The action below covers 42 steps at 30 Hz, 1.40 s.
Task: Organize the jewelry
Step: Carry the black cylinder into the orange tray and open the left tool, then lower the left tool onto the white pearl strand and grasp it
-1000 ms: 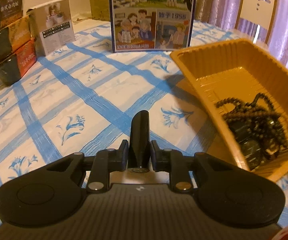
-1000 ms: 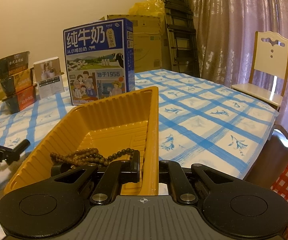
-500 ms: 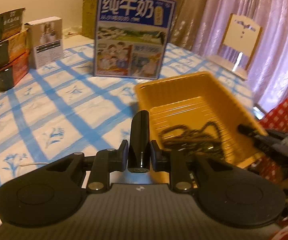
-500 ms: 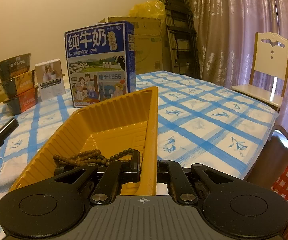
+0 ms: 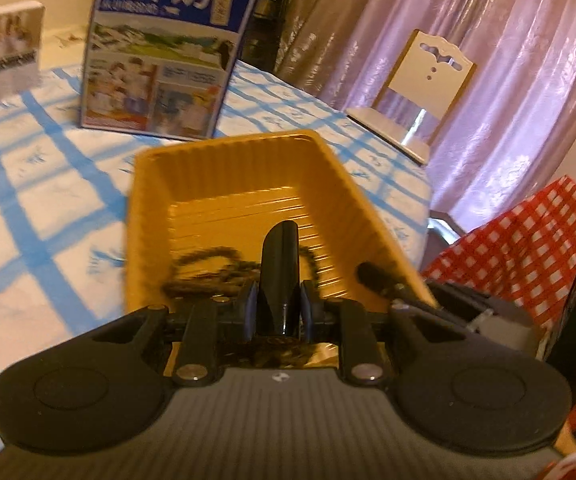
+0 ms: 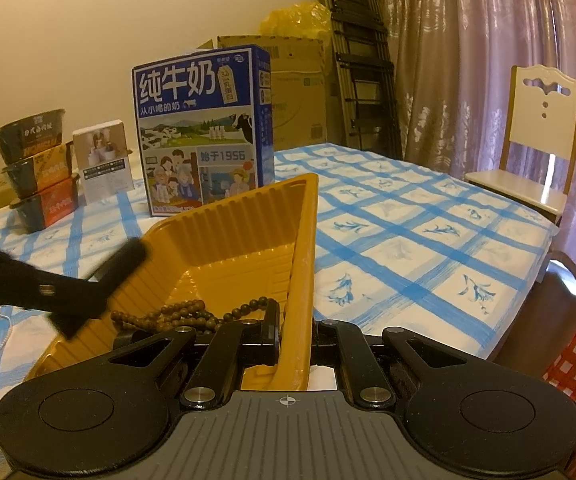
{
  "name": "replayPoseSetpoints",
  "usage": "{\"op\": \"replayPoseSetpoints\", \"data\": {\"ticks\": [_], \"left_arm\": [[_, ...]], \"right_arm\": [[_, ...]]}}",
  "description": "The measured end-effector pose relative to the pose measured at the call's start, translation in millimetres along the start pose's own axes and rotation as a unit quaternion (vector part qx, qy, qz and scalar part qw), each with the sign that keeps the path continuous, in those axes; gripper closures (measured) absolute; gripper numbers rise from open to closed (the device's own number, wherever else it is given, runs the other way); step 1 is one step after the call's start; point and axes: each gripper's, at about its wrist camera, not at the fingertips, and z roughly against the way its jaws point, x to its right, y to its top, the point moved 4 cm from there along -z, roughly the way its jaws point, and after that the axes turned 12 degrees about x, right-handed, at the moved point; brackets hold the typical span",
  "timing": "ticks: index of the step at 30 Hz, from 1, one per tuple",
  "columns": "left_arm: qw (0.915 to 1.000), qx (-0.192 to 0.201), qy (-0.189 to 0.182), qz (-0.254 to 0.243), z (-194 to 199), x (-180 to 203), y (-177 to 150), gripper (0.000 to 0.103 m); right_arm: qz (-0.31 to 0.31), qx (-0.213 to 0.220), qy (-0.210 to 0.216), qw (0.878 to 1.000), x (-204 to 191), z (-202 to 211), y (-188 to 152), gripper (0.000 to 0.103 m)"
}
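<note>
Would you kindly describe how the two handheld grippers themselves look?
Both match: the left gripper and right gripper have matte black linkage arms with silver pivot screws, two round black pads at the sides, and a grey ribbed body bearing a small crosshair mark. The fingers are glossy black. No cables or sleeves are visible.
</note>
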Motion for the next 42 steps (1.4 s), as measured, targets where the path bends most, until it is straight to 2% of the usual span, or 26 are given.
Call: {"op": "replayPoseSetpoints", "data": {"ticks": [10, 15, 19, 24, 31, 36, 42], "left_arm": [[0.9993, -0.011, -0.024, 0.027, -38, 15, -4, 0.084], [0.9990, 0.008, -0.025, 0.035, -31, 14, 3, 0.076], [0.9992, 0.025, -0.007, 0.031, -14, 5, 9, 0.074], [0.9982, 0.046, 0.032, 0.021, 13, -16, 15, 0.072], [0.9936, 0.058, 0.094, 0.025, 52, -56, 13, 0.061], [0.9858, 0.051, 0.157, 0.034, 80, -89, -6, 0.060], [0.9749, 0.031, 0.213, 0.056, 118, -122, -40, 0.058]], "right_arm": [[-0.003, -0.001, 0.000, 1.000, -1, 2, -1, 0.094], [-0.005, -0.002, 0.000, 1.000, -1, 2, -2, 0.094], [-0.006, -0.003, -0.002, 1.000, -1, 1, -3, 0.094], [-0.005, -0.003, -0.002, 1.000, -1, 1, -3, 0.094], [-0.005, -0.003, -0.002, 1.000, -2, 1, -3, 0.094], [-0.005, -0.003, -0.002, 1.000, -2, 1, -3, 0.094], [-0.005, -0.004, -0.002, 1.000, -2, 1, -3, 0.094]]}}
